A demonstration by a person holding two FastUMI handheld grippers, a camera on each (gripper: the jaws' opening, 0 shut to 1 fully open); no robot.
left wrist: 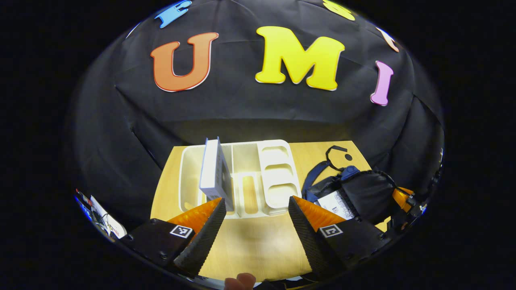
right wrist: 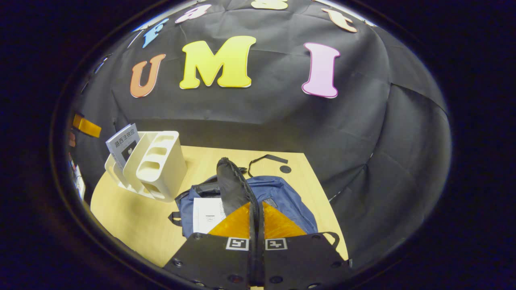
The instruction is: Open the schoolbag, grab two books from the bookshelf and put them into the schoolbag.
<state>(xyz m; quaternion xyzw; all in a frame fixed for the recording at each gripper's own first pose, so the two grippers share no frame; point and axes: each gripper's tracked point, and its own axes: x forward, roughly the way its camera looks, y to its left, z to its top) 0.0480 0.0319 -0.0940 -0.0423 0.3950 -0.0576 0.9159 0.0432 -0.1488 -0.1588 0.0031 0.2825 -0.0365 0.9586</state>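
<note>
- Presently, the left gripper [left wrist: 256, 213] is seen in the left gripper view with its fingers spread wide apart and nothing held between them; bare wooden table [left wrist: 250, 245] is seen through the gap.
- At 12 o'clock from that gap, a white bookshelf [left wrist: 278, 177] is found standing on the table, divided into several compartments.
- One white book [left wrist: 215, 171] is lodged upright, slightly tilted, in a left-hand compartment of the bookshelf; its lower edge is seen just above the left finger, and contact cannot be judged.
- At 3 o'clock of the bookshelf, the schoolbag [left wrist: 363, 193] is observed lying on the table, with a second book [left wrist: 336, 204] showing white at its opening.
- In the right gripper view, the right gripper [right wrist: 255, 219] is recorded with its fingers closed together on a raised black flap of the schoolbag [right wrist: 282, 197]; the flap is held up and the opening is thereby exposed.
- A white book [right wrist: 207, 215] is noted inside the blue schoolbag, at 9 o'clock of the closed fingers.
- At 10 o'clock in this view, the bookshelf [right wrist: 161, 165] is seen well apart from the schoolbag, with the remaining book [right wrist: 123, 143] leaning out of its far side.
- A fingertip [left wrist: 242, 280] is visible at 6 o'clock in the left gripper view.
</note>
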